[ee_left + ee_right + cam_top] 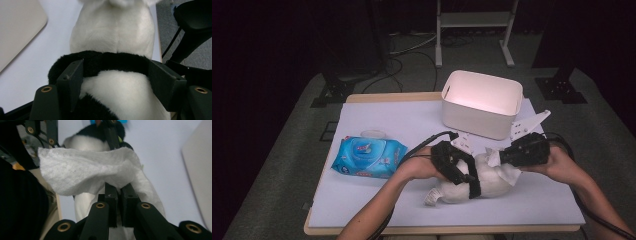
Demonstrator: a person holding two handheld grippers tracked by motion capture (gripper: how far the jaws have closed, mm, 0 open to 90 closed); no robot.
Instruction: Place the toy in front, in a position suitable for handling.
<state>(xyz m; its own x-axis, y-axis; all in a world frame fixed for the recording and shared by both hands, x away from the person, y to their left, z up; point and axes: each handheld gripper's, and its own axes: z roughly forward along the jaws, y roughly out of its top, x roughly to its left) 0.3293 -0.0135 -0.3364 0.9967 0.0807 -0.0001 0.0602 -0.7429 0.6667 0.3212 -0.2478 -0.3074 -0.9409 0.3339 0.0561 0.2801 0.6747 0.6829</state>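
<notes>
A: From the high view, your left gripper point(460, 169) straddles the black-and-white plush toy point(484, 181) lying near the front edge of the table point(377, 210), right of the middle. Your right gripper point(512, 156) holds a white wipe point(508, 172) on the toy's end. The blue wipes pack point(368, 157) sits toward the left edge, the white bin point(480, 103) at the back edge.

B: And in the left gripper view?

A: Your jaws stand about half open, one pad point(71, 82) on each side of the toy point(112, 32) at its black band, steadying it.

B: The right gripper view?

A: Jaws pinched tight on the wipe point(85, 171), which drapes over the toy point(86, 143).

B: So which step?

A: Wiping the toy, I'd judge. Next, keep your left hold firm and drag the wipe along the fur.
</notes>
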